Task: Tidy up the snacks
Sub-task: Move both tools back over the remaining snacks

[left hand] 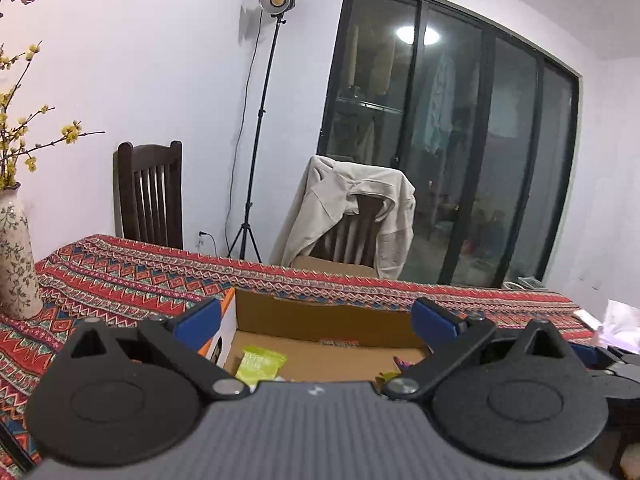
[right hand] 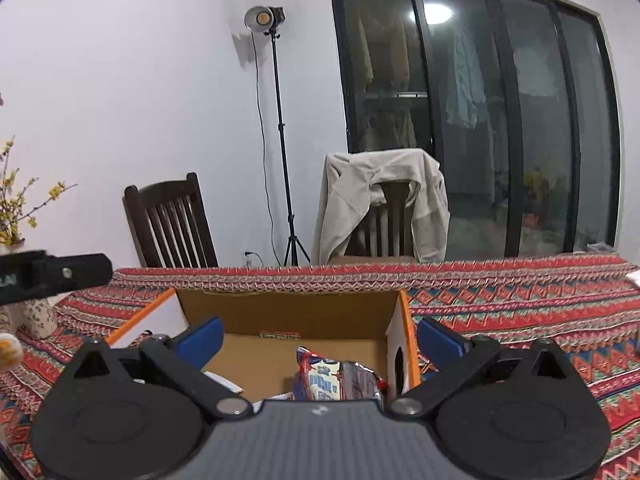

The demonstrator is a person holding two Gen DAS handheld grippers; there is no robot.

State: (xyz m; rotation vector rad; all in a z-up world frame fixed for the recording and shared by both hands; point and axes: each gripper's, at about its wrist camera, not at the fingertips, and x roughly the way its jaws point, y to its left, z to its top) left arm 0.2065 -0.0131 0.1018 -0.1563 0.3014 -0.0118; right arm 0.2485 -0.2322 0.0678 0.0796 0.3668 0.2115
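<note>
An open cardboard box with orange-and-white outer walls sits on the patterned tablecloth; it also shows in the right wrist view. Inside lie a green snack packet and a blue, white and red snack bag. My left gripper is open and empty, its blue fingertips spread over the box's near side. My right gripper is open and empty, its fingertips spread above the box, the snack bag lying between and below them.
A flowered vase with yellow blossoms stands at the left of the table. Two dark wooden chairs stand behind the table, one draped with a beige jacket. A light stand is by the wall. Tissue lies at the right.
</note>
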